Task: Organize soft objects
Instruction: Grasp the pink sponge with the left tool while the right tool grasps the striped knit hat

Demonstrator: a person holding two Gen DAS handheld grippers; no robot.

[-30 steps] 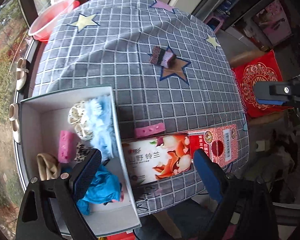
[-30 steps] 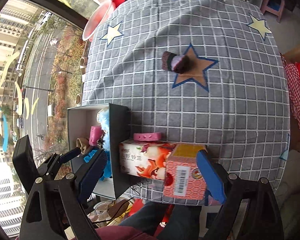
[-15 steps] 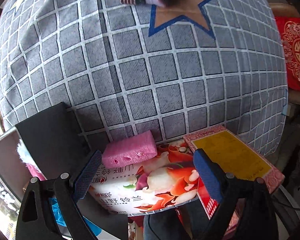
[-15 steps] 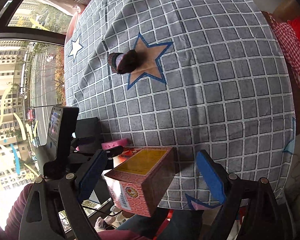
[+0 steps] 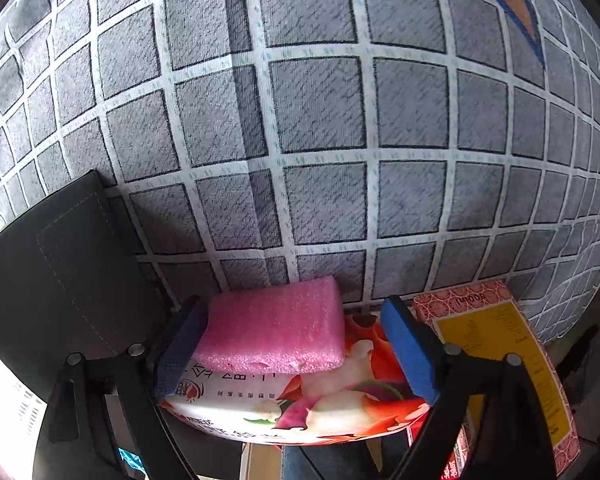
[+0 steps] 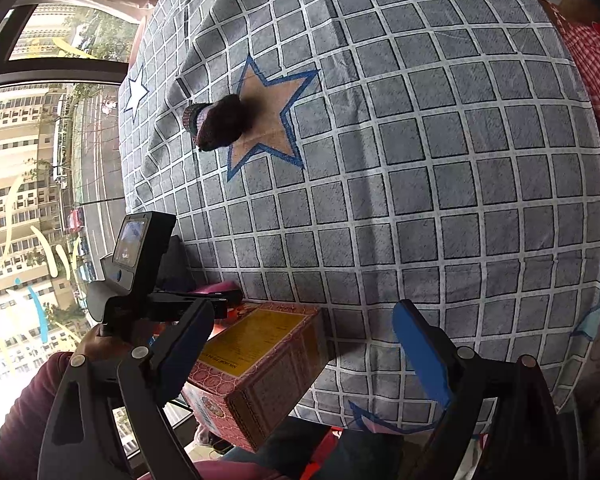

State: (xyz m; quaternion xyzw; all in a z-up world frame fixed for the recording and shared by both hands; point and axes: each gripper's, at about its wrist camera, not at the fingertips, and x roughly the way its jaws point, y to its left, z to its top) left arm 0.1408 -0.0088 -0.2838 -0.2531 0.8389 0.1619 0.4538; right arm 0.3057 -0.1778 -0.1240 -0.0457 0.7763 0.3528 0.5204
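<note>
Left gripper (image 5: 288,344) is closing around the pink sponge (image 5: 274,330), not clamped; right gripper (image 6: 304,354) is hanging wide open, empty.

Both grippers: black plastic frames, silver screws at the finger pivots, blue foam pads on the fingers. Left gripper (image 5: 292,344); right gripper (image 6: 304,348). Small lit screen on the left unit's black housing. Person wears a maroon sleeve (image 6: 24,396).
</note>
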